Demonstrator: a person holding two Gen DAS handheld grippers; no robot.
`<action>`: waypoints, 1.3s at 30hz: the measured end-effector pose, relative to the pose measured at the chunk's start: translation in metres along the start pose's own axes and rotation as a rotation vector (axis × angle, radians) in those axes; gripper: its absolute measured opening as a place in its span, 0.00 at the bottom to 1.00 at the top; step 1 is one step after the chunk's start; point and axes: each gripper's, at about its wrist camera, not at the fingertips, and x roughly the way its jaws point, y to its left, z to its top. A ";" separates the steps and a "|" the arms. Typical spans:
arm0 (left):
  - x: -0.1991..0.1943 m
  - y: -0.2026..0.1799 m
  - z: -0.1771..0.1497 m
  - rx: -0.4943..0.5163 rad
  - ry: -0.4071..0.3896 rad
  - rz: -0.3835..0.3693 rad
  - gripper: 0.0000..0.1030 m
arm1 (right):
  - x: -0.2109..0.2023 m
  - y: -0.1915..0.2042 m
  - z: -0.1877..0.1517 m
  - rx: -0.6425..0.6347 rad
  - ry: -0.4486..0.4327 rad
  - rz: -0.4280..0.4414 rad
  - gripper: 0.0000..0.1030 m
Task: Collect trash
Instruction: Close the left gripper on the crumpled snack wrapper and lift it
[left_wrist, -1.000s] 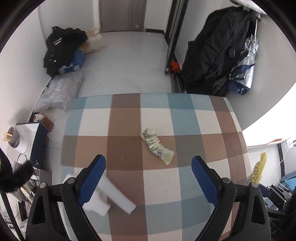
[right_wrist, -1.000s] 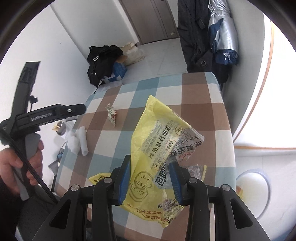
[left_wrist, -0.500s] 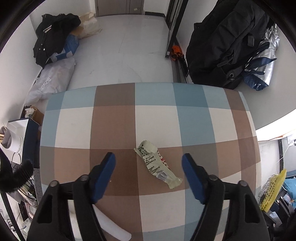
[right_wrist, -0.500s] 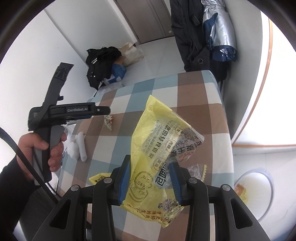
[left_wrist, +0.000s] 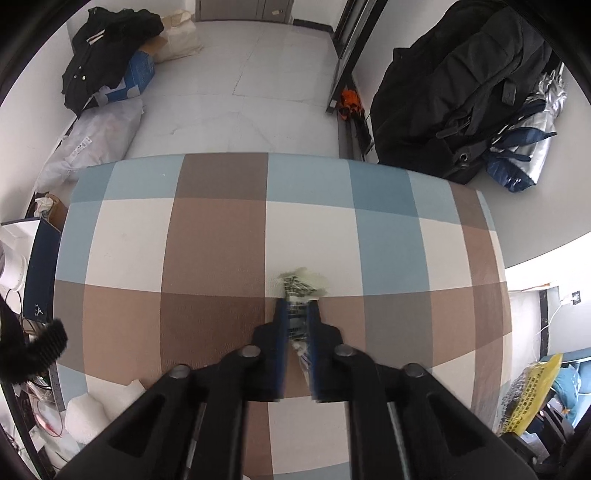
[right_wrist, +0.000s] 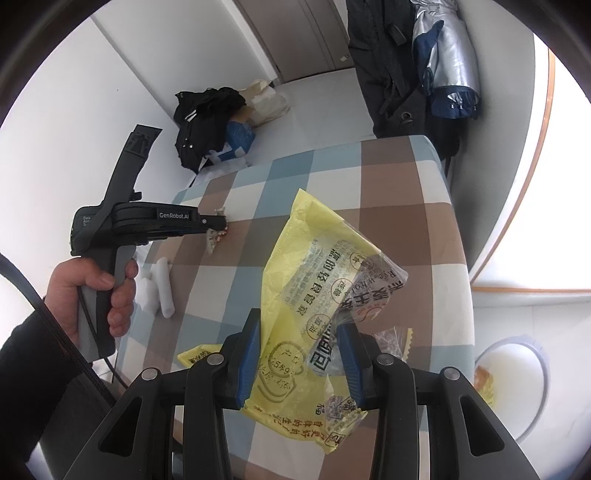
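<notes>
Pinching small wrapper (left_wrist: 300, 291): left claw (left_wrist: 296, 314), low over checked bench (left_wrist: 218, 251). Right claw (right_wrist: 300, 350) clenched on yellow bag (right_wrist: 295, 280), above bench near edge.

A home: checked tablecloth (left_wrist: 221, 240), bags (left_wrist: 461, 85) on tiled floor (left_wrist: 240, 92)

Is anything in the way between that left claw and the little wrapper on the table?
Nothing visible: the left gripper is already shut on the small wrapper, its blue fingers pinching it on the checked tablecloth.
</notes>
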 end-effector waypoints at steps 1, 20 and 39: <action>0.000 -0.001 0.000 0.005 0.005 0.000 0.04 | 0.001 0.000 0.000 0.001 0.002 -0.001 0.38; -0.021 -0.014 -0.029 0.071 0.027 -0.035 0.00 | -0.002 0.003 -0.006 0.002 -0.003 -0.026 0.38; -0.018 0.003 -0.028 -0.050 0.027 -0.009 0.51 | -0.010 0.006 -0.012 0.002 -0.014 -0.014 0.39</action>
